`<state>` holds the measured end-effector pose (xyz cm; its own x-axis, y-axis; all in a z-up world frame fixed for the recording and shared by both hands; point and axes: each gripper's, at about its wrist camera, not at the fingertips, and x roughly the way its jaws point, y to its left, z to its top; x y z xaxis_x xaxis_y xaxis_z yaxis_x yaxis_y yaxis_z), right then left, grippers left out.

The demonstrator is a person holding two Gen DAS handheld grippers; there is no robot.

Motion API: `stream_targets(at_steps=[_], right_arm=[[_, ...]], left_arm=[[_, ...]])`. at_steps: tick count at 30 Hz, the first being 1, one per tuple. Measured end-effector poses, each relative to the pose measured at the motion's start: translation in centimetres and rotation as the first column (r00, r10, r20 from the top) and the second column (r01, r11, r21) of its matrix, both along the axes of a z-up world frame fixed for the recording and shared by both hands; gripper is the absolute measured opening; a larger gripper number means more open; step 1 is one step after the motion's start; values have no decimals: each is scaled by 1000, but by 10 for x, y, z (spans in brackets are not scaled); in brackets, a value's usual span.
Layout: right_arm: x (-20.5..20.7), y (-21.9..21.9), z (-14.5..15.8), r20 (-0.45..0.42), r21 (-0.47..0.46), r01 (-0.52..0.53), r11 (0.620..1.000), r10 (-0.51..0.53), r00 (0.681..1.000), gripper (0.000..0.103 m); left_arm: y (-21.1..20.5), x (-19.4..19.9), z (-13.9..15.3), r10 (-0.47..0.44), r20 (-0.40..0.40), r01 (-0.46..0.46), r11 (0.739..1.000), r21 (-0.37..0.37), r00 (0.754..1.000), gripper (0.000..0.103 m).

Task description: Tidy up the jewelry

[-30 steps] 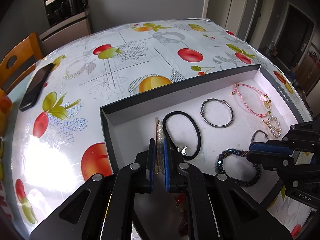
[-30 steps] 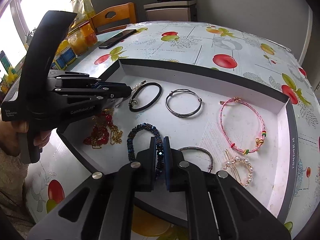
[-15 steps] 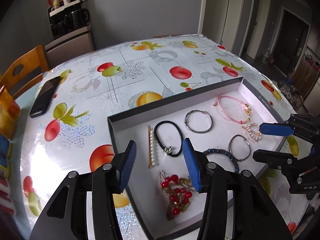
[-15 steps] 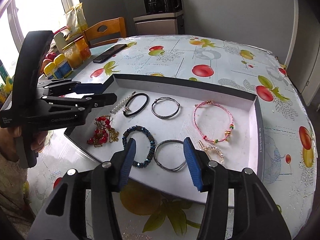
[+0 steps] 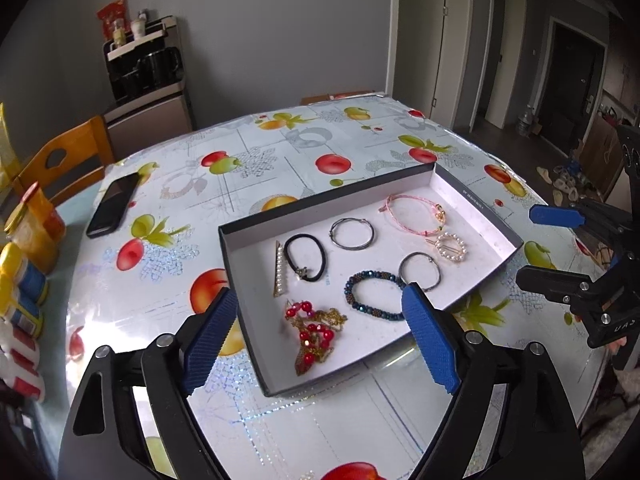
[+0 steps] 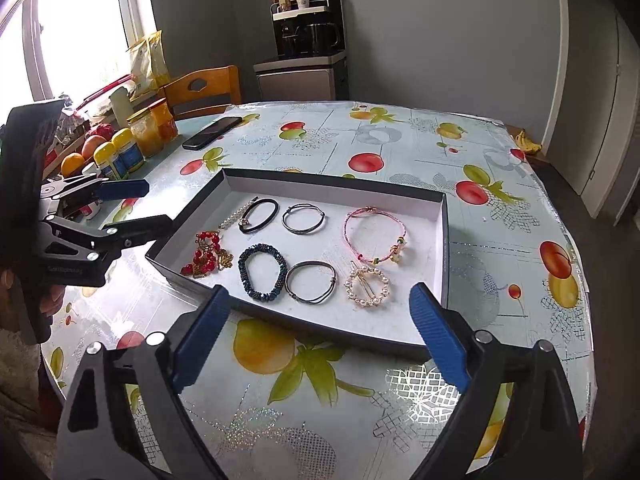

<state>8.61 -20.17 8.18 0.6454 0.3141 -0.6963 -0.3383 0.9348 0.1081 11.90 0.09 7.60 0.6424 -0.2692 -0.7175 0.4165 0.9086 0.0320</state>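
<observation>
Since the earlier frames both of your grippers have drawn back from the tray and risen; a second ago each was pressed together low over the jewelry, and now both hang clear of it.

Left gripper (image 5: 318, 336): jaws opening, spread wide, nothing between the pads. It sits off the tray's (image 5: 476, 186) near-left corner.

Contents of the tray, left to right in your right wrist view: red bead and gold chain cluster (image 6: 206, 254) with the pearl hair clip (image 6: 236, 216) behind it; black hair tie (image 6: 259, 210); dark blue beaded bracelet (image 6: 262, 272); a grey bangle (image 6: 303, 218) at the back and a second grey bangle (image 6: 312, 282) in front; pink cord bracelet (image 6: 374, 234); pearl ring brooch (image 6: 367, 284). All lie flat, each apart from its neighbours except the chain cluster, which is heaped and tangled.

Right gripper (image 6: 318, 334): jaws opening, likewise wide and empty, centred before the tray's near wall.

Finding: the heaped cluster is the one untidy item. It lies ahead of your left gripper, just inside the near-left corner, its long axis running away from you. Your left hand is the nearer; the right would have to cross the blue bracelet.
</observation>
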Motion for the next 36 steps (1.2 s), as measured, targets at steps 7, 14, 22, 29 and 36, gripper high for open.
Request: stream_targets(at_steps=[7,14,22,29,36], right_arm=[[-18,-7,-8,26,-41,61,997,-60,998,98],[-34,-7,-26,64,-61,128,990,-124,990,98],[-46,0,-39,133,-84,192,978,-180,975,98],[-46,-3,-41,184,-94,208,974,-188,965,98],[-47,-2,-45,187,-91,199,976,-180,966,98]], left_arm=[[5,-40,-5,69,13,-69,997,-15,998,91],[11,-63,-29,209,29,-207,976,-61,978,92],[-5,-75,-48,256,124,-258,966,-3,959,93],[-10,-77,-60,262,155,-267,964,12,953,98],[-9,-77,-58,258,154,-257,966,-25,954,98]])
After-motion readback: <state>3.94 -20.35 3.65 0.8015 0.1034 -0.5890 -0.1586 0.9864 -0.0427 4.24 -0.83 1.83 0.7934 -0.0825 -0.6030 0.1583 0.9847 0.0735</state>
